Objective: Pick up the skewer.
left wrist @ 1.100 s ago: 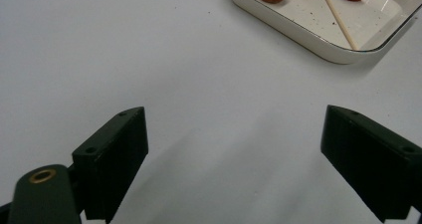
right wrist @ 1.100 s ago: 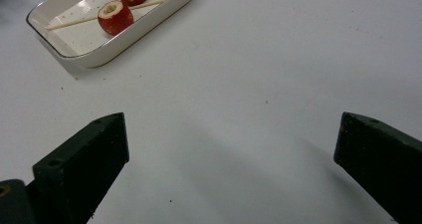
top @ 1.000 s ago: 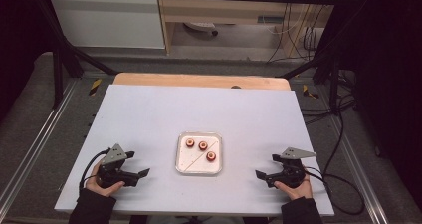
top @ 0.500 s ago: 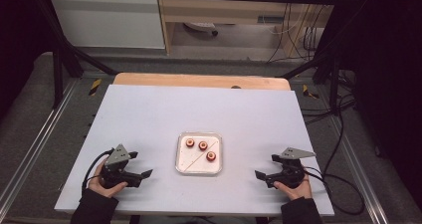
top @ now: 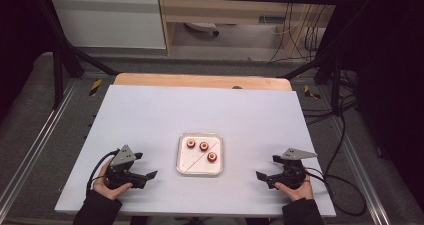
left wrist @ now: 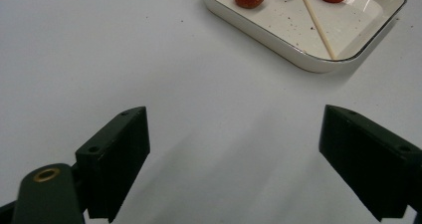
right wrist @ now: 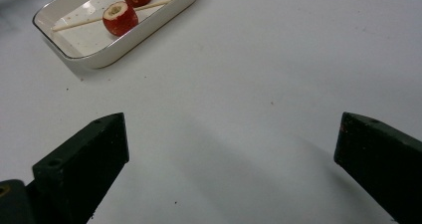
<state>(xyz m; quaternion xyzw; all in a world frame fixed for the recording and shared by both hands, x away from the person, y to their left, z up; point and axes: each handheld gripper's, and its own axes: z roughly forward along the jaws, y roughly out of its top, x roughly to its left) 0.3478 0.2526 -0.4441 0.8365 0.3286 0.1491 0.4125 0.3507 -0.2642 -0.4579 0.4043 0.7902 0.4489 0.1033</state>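
Three cored red fruits (top: 204,149), skewer (top: 206,151), white tray (top: 186,166), both grippers' fingers spread, empty

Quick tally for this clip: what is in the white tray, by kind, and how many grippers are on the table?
Red cored fruits in the tray: 3 ()
Wooden skewer: 1
White tray: 1
Grippers, both open and holding nothing: 2 (left gripper, right gripper)
Total: 7

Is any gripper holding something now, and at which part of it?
Nothing is held. The left gripper and the right gripper are both open on the table, apart from the tray.
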